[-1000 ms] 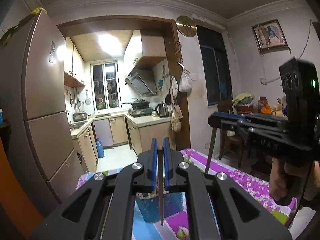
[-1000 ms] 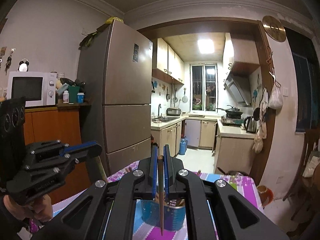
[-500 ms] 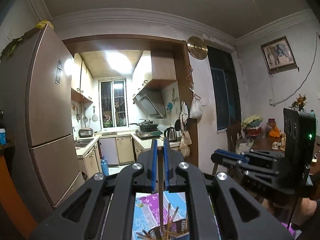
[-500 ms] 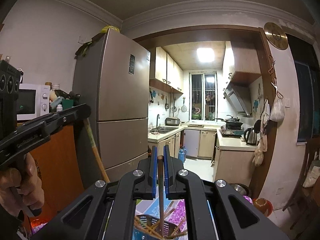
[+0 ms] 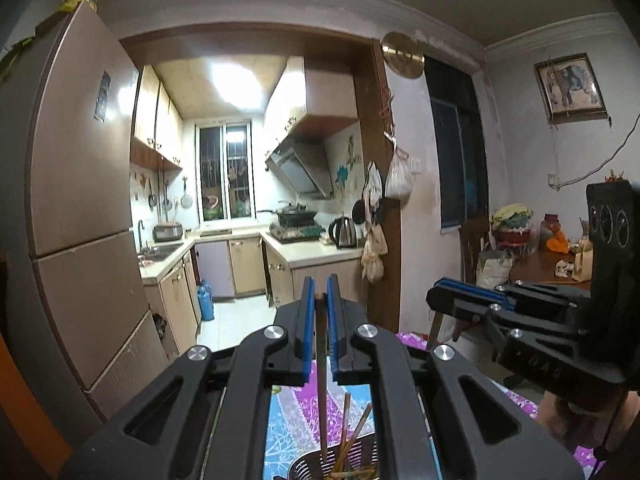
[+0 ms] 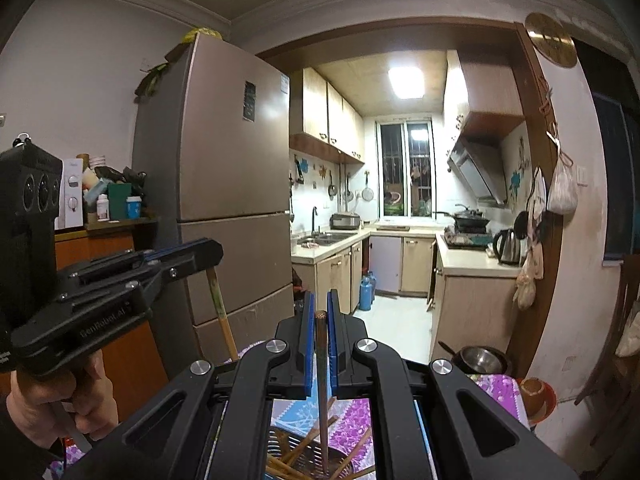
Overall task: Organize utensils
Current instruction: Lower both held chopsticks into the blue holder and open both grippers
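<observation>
Half a second ago both grippers were tipped up toward the ceiling; now they have dipped a little, so the basket below each one shows more of itself, and a full second back a blue cup stood there with the holder nowhere to be seen. The left gripper (image 5: 318, 300) is clamped on a single chopstick (image 5: 321, 384), its blue fingers (image 5: 307, 328) pressed against the stick from both sides. The right gripper (image 6: 319, 312) pinches a darker chopstick (image 6: 322, 392) the same way. Both sticks stand close to upright, blunt top end level with the fingertips, narrow end pointing down into the perforated chopstick basket (image 6: 312, 460), which sits on the purple floral tablecloth (image 6: 352, 420) and already holds several loose chopsticks leaning at angles. From the left camera the basket's dark rim (image 5: 360, 446) appears with only a few sticks, and the other gripper shows off to the right with a stick hanging beneath it. The right camera alone takes in the hand (image 6: 52, 404) on the left handle, the microwave shelf and a metal bowl (image 6: 480, 360) past the table's far edge.
</observation>
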`<state>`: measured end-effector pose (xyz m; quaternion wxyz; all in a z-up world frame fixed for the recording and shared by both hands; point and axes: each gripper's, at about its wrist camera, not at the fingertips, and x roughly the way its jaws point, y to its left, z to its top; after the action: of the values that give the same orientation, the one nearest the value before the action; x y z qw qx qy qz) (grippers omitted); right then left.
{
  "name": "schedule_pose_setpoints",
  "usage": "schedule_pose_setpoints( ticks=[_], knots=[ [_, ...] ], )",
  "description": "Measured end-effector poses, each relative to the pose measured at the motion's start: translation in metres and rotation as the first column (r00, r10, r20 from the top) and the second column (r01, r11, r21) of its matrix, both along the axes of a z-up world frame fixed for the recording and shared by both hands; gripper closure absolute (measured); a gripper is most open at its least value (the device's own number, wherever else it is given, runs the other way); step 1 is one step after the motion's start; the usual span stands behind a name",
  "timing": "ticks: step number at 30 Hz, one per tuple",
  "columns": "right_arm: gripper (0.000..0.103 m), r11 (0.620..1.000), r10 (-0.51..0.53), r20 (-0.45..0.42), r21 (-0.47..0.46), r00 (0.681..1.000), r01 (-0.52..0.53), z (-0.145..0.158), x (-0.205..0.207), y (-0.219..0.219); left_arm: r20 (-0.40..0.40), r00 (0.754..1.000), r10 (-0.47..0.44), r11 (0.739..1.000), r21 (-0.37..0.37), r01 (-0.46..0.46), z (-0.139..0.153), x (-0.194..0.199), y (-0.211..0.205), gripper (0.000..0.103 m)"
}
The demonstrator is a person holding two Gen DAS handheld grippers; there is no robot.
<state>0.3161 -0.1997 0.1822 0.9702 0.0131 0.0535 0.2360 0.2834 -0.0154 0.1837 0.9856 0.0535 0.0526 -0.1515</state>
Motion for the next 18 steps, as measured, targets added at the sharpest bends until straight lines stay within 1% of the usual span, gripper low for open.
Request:
schedule_pose_setpoints(
  ticks=[9,18],
  knots=[
    [0.096,1.000,0.017,-0.052,-0.011,0.999,-0.018,-0.027,0.023,0.015,-0.075,0.997,0.012,1.000,0.004,-0.011,-0.030,0.026,0.010,0.098],
    [0.096,1.000,0.015,-0.076,-0.017,0.997,-0.017,-0.043,0.028,0.022,-0.103,0.995,0.013,1.000,-0.004,-0.013,-0.037,0.036,0.015,0.098]
  ],
)
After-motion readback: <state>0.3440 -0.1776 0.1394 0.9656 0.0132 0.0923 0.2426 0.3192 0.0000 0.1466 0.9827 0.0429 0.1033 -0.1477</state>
